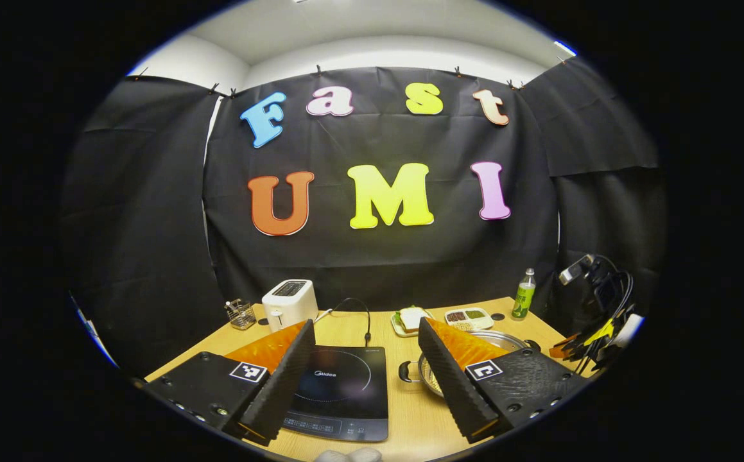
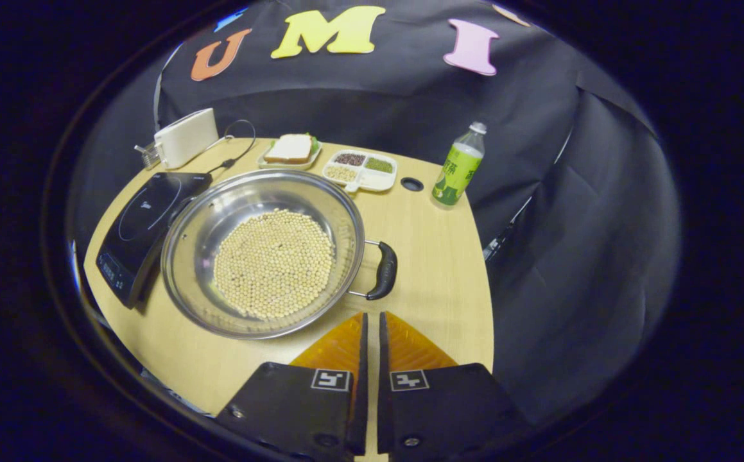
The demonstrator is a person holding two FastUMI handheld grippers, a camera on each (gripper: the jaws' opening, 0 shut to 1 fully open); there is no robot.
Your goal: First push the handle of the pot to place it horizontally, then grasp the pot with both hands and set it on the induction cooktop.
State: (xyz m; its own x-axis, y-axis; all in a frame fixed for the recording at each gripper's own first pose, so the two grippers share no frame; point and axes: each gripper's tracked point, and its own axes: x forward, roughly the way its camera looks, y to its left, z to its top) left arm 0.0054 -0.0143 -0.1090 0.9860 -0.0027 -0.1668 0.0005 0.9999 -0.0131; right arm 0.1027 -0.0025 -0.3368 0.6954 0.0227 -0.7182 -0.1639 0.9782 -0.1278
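Observation:
A steel pot [image 2: 262, 253] holding pale beans stands on the wooden table [image 2: 436, 256], with one black handle [image 2: 384, 271] toward my right gripper and the other [image 1: 407, 371] seen in the left gripper view. The black induction cooktop [image 2: 144, 224] lies just left of the pot, touching or nearly touching its rim. My right gripper [image 2: 372, 317] is shut with nothing in it, just short of the near handle. My left gripper [image 1: 365, 330] stands open above the table. The cooktop [image 1: 343, 391] shows between its fingers, and the pot [image 1: 506, 339] is partly hidden behind its right finger.
At the back stand a white toaster [image 2: 185, 136] with a cord, a plate with a sandwich [image 2: 289, 149], a divided tray of grains [image 2: 360, 170] and a green bottle [image 2: 458, 165]. A small rack [image 1: 240, 314] stands beside the toaster [image 1: 289, 301]. Camera gear [image 1: 596, 308] stands off the table's right edge.

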